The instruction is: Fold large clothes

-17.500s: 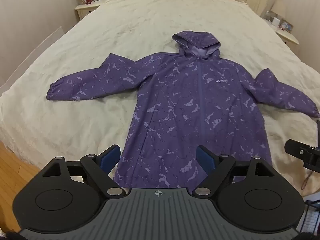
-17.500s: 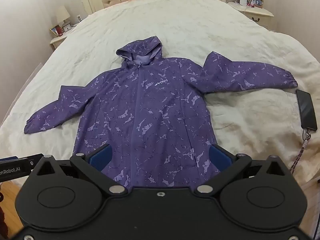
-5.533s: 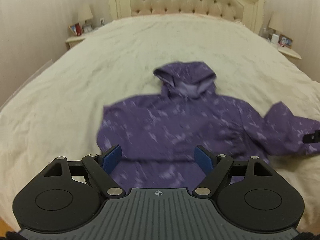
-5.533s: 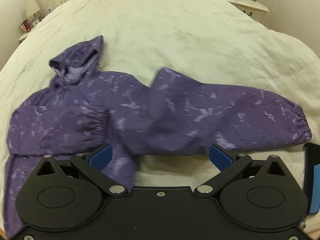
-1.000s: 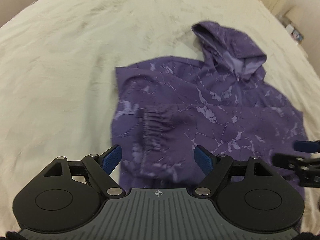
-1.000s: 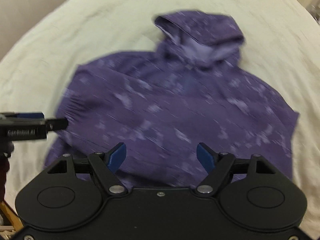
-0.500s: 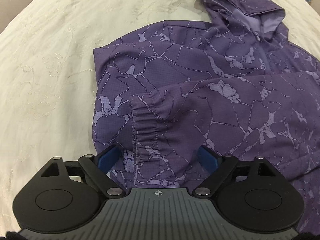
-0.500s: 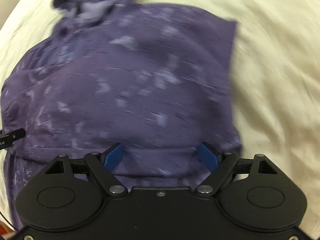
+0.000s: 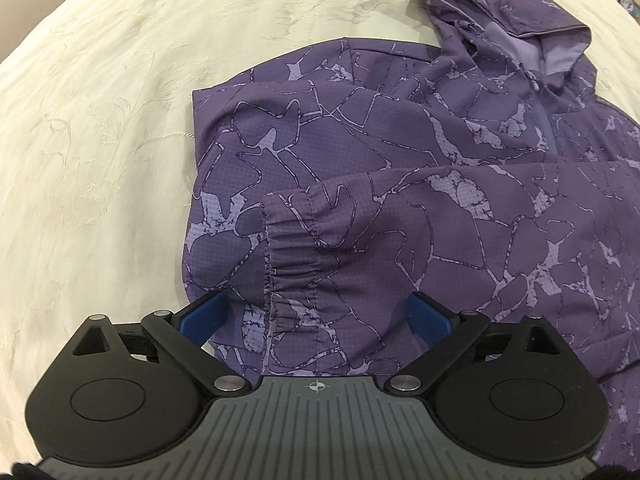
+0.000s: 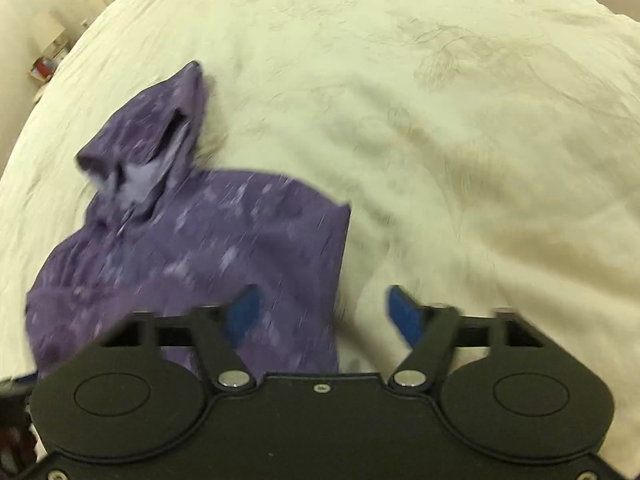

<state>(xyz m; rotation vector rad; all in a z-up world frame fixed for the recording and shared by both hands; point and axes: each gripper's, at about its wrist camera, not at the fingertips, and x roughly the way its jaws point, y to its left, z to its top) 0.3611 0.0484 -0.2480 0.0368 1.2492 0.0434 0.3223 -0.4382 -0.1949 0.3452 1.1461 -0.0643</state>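
- The cream bed (image 9: 100, 128) carries no readable writing.
- The purple jacket (image 9: 400, 168) lies on it, sleeves folded across; no label shows.
- Left hand-held gripper (image 9: 316, 316): released, jaws just widened, straddling the elastic cuff (image 9: 290, 256).
- Right hand-held gripper (image 10: 322, 314): blurred, jaws just narrowed, gripping nothing, the jacket's edge between them.

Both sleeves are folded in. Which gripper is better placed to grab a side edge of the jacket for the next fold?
Right, probably. The right gripper, jaws just narrowing, straddles the jacket side edge. The left gripper, open, hangs over the elastic cuff, inside the edge.
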